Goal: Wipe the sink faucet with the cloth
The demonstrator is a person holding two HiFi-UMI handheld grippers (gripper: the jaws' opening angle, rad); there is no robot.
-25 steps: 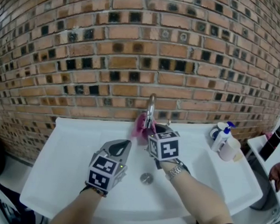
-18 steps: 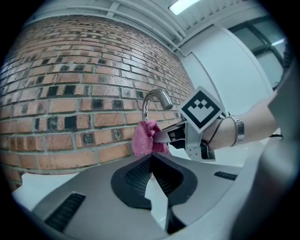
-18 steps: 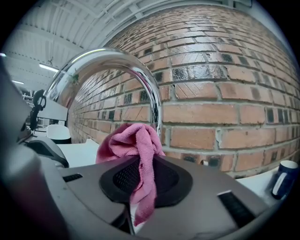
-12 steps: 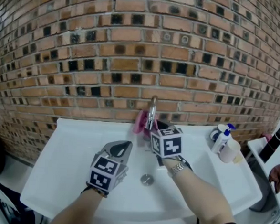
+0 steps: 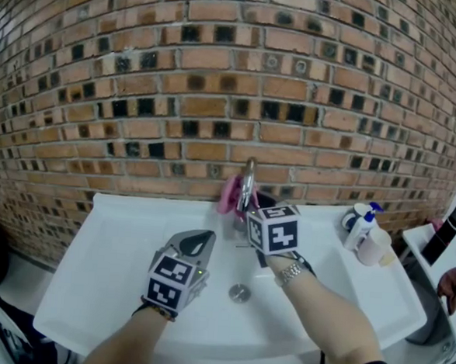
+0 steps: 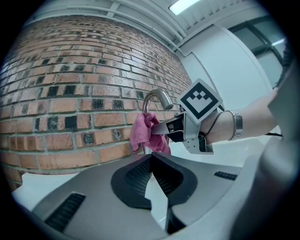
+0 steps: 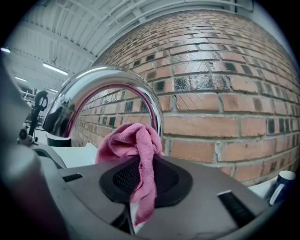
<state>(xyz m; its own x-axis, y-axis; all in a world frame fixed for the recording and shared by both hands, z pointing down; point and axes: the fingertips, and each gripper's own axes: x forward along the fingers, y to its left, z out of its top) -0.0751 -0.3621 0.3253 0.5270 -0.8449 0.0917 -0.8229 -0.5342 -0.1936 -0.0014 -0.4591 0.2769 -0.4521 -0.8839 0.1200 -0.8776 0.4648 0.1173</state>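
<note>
Wiping: our right gripper point(image 7: 138, 180) pinches crumpled pink cloth point(image 7: 132, 140) against curved chrome faucet point(image 7: 105, 79) (left gripper point(image 6: 152, 176) closed, empty); we rub spout next.

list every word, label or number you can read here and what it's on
No readable words or numbers anywhere.
The left marker cube and right marker cube: black-and-white square patterns only, no letters.
The pump bottle at far right: any label is too small and blurred to read.
</note>
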